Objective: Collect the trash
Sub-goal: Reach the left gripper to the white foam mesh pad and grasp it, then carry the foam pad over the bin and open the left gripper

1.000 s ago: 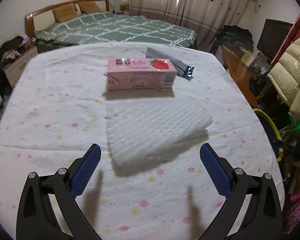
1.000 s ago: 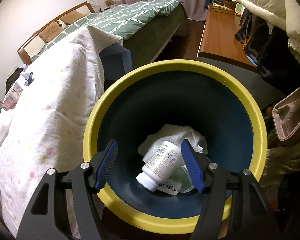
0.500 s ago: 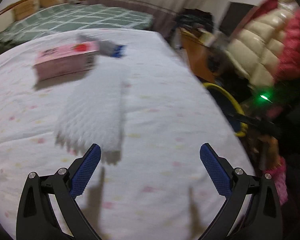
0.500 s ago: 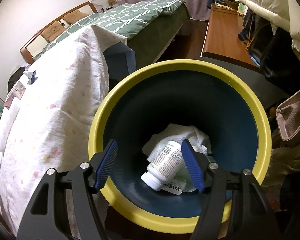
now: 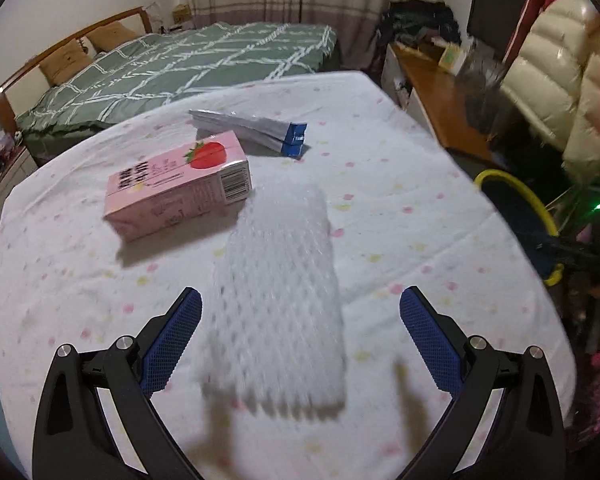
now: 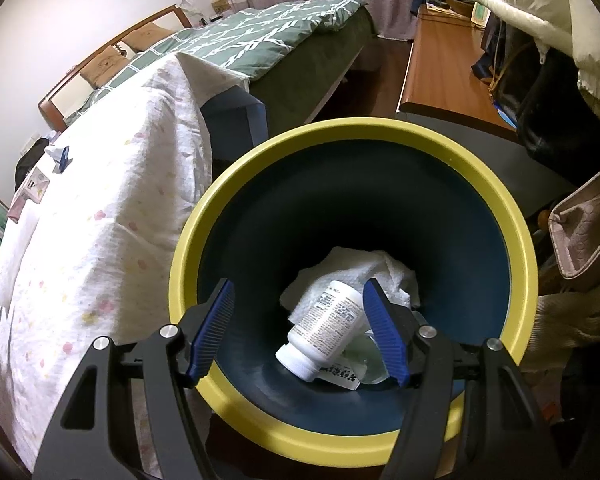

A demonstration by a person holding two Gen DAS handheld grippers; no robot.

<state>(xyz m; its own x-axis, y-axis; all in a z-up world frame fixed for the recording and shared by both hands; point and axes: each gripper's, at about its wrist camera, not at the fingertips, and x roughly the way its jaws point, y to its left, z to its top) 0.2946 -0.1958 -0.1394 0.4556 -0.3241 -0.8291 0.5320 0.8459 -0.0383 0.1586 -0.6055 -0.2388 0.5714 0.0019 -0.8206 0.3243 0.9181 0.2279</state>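
On the floral-cloth table (image 5: 400, 184) lie a white foam net sheet (image 5: 278, 300), a pink strawberry milk carton (image 5: 176, 188) on its side, and a silver-and-blue wrapper (image 5: 252, 130). My left gripper (image 5: 300, 332) is open just above the near end of the foam sheet, which lies between its blue pads. My right gripper (image 6: 300, 328) is open and empty over the yellow-rimmed dark bin (image 6: 516, 240). In the bin lie a white pill bottle (image 6: 324, 328) and a crumpled white tissue (image 6: 364, 272).
The bin (image 5: 536, 208) stands on the floor at the table's right edge. A green bed (image 5: 188, 64) is behind the table. A wooden desk (image 6: 440, 68) with bags and padded coats (image 5: 560, 80) is at the right.
The left gripper swung right and came back toward the foam sheet, now seen lengthwise between its fingers. The right gripper rose slightly above the bin and stays open.
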